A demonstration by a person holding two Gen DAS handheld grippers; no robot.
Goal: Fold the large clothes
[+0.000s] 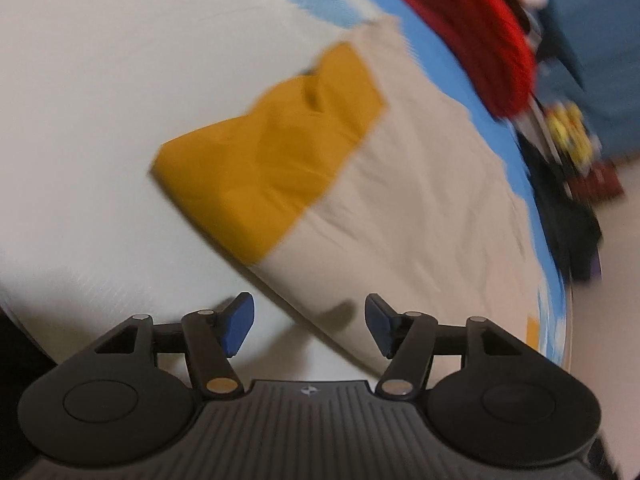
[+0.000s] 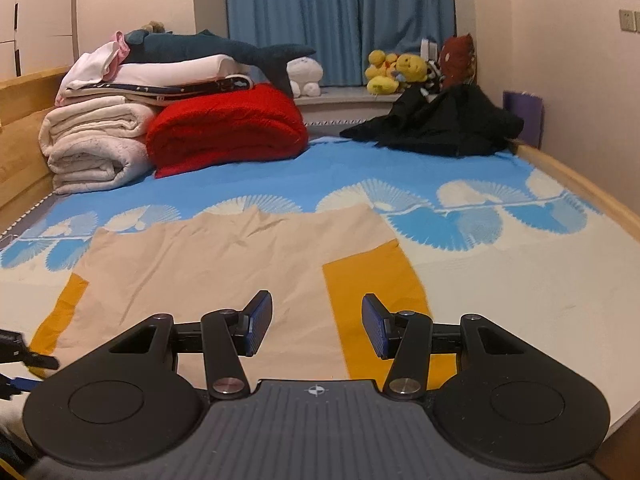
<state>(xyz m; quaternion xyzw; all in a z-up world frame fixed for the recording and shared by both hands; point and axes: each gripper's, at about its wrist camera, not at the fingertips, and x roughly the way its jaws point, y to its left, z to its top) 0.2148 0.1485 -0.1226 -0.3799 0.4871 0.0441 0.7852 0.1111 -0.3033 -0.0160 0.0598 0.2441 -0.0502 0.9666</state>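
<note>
Here the left gripper [image 1: 310, 330] has its jaws spread, with nothing between the blue pads [image 1: 240, 328]; below the gap lie the white part of the bedsheet [image 1: 80, 120] and the near edge of the beige garment [image 1: 400, 220]. That view is smeared by motion blur. The right gripper [image 2: 317, 330] likewise holds its jaws apart and empty, hanging over the same garment.

The garment [image 2: 208, 264] is a large beige shirt with mustard-yellow sleeves, spread flat on the bed, its far edge lying over the sheet's blue fan pattern. In the right wrist view one yellow sleeve [image 2: 372, 300] runs straight down beside the body, passing under the right-hand pad, while the other sleeve [image 2: 60, 312] shows at the left edge. In the left wrist view a yellow sleeve [image 1: 272, 156] lies partly on the beige cloth and partly on the white sheet.

At the lower left of the right wrist view a dark, blurred part of the left gripper [image 2: 24, 354] shows near the left sleeve.

Further out, at the far side of the bed, sit a folded red blanket [image 2: 228, 132], rolled white blankets [image 2: 92, 144], a plush shark [image 2: 216, 50] on stacked bedding, a heap of black clothing [image 2: 440, 124], and yellow plush toys [image 2: 396, 70] before a blue curtain [image 2: 340, 16].
</note>
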